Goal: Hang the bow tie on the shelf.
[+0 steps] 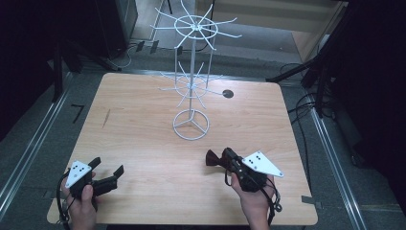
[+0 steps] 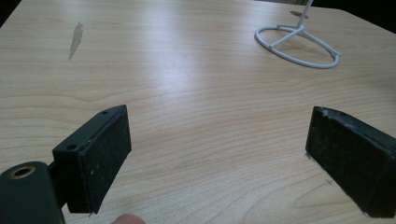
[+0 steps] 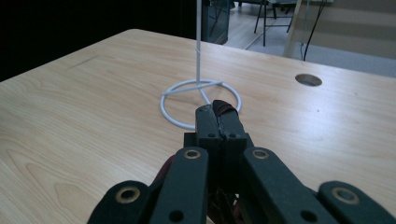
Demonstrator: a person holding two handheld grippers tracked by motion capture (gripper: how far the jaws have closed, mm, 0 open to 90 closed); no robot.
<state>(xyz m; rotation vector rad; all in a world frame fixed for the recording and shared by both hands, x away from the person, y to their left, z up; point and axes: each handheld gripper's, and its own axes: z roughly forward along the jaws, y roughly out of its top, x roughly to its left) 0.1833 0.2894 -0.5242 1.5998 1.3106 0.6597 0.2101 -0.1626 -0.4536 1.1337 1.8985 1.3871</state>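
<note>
A white wire display stand [image 1: 192, 72] with hooked arms on two tiers stands at the back middle of the wooden table [image 1: 143, 143]. Its ring base [image 3: 201, 100] lies just ahead of my right gripper [image 3: 217, 116]. In the high view the right gripper [image 1: 223, 157] is at the front right, pointing left towards the stand. It is shut on a thin dark red thing [image 1: 211, 157] whose end [image 3: 224, 107] sticks out past the tips. My left gripper [image 1: 107, 166] stays at the front left, open, with bare table between its pads [image 2: 105, 154]. The stand's base [image 2: 299, 44] shows far right.
A round cable hole [image 1: 228, 94] is in the table behind the stand, right of it. A dark streak [image 1: 106, 118] marks the wood at the left. Black equipment and cables stand on the floor around the table, beyond its edges.
</note>
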